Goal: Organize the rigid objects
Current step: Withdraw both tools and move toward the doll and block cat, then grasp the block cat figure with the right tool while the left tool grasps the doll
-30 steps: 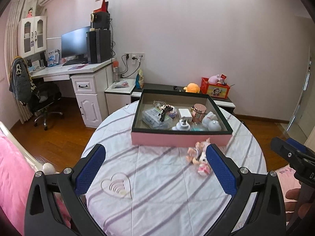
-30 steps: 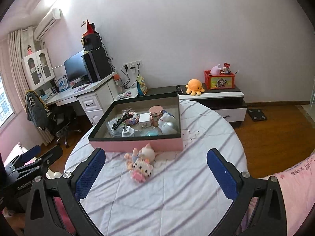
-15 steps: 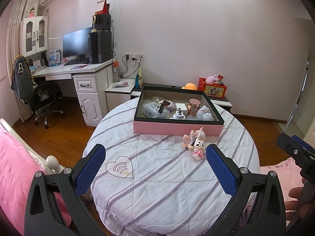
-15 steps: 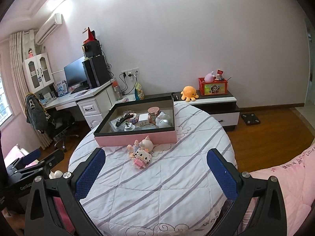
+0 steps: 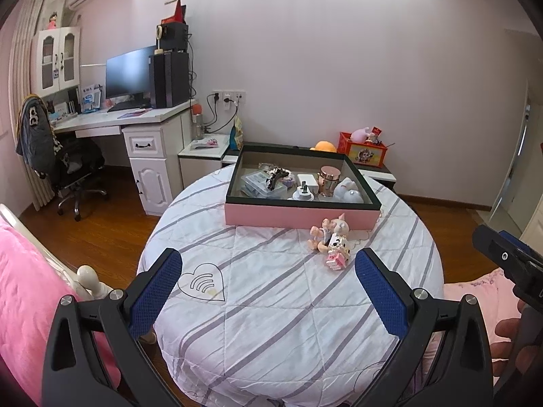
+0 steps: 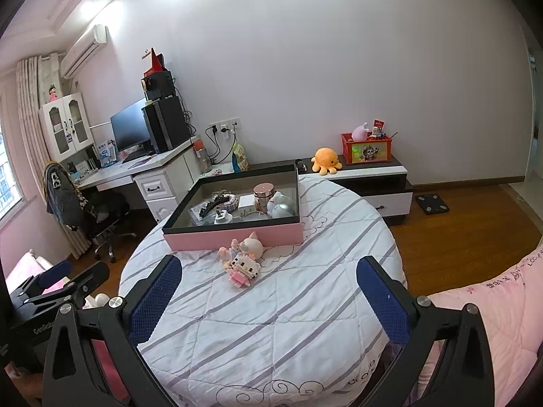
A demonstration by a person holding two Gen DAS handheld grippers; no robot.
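A pink box with a dark rim (image 5: 302, 216) (image 6: 234, 233) sits at the far side of a round table with a striped white cover (image 5: 271, 305) (image 6: 271, 305). It holds several small items, among them a copper jar (image 5: 328, 179) (image 6: 263, 194) and a black hair clip (image 5: 276, 178). A small doll (image 5: 331, 230) (image 6: 249, 247) and a pink block figure (image 5: 337, 254) (image 6: 242, 269) lie on the cover in front of the box. My left gripper (image 5: 268, 281) and right gripper (image 6: 268, 286) are both open, empty, and held back over the near edge of the table.
A white desk with monitor (image 5: 127, 74) and office chair (image 5: 73, 166) stand at the left. A low cabinet carries a red toy crate (image 6: 366, 147) and orange plush (image 6: 325, 159). Pink bedding (image 5: 23, 288) (image 6: 492, 305) flanks the table. Wooden floor lies around it.
Both grippers have pulled back and away from the table, so the box and the toys look smaller and farther. Both stay open and empty.
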